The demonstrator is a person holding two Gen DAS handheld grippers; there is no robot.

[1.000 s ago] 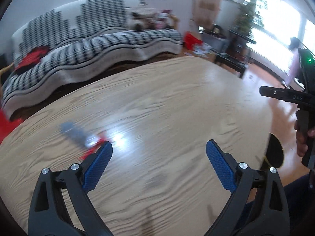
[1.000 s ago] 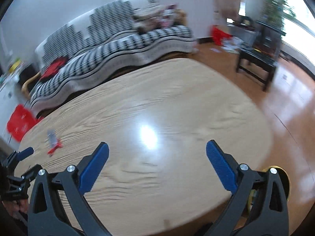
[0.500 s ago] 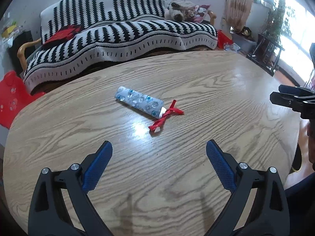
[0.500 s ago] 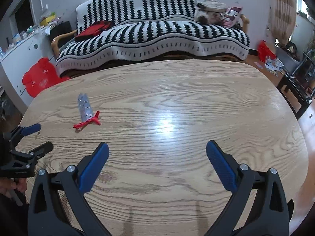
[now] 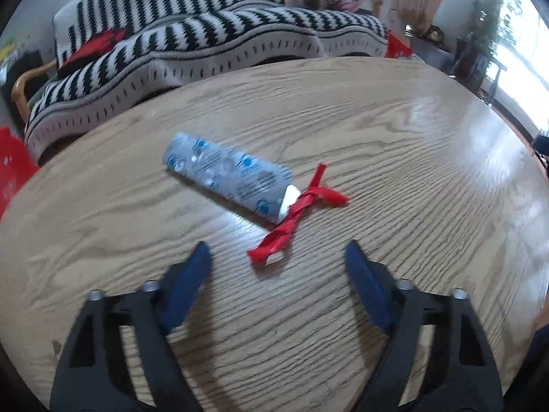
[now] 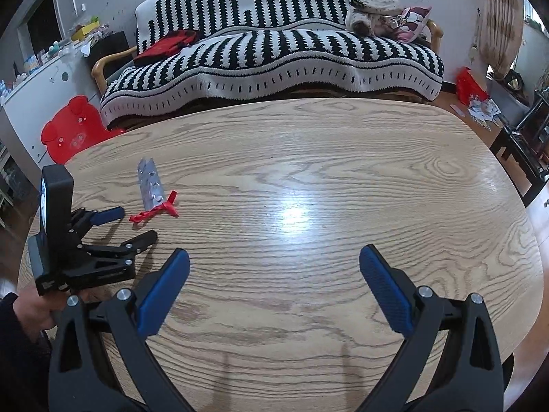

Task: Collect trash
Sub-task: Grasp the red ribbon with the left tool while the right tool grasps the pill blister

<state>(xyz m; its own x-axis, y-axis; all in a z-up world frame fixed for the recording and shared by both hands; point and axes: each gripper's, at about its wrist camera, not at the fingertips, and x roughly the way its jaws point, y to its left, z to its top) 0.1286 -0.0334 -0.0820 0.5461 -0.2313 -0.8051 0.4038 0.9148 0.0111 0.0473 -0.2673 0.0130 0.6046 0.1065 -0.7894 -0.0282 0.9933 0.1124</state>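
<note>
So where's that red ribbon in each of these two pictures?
Left wrist view: the red ribbon lies mid-frame on the table, just ahead of the open left hand-held gripper.
Right wrist view: it is small, far left, beyond that gripper's tips.
Shared landmark: the silver blister pack touching it.

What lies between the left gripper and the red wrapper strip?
Only bare wood of the table separates the open left gripper from the red wrapper strip, seen in the left wrist view.

Left gripper [image 5: 276,257] and right gripper [image 6: 274,261] both hover with jaws spread wide.
</note>
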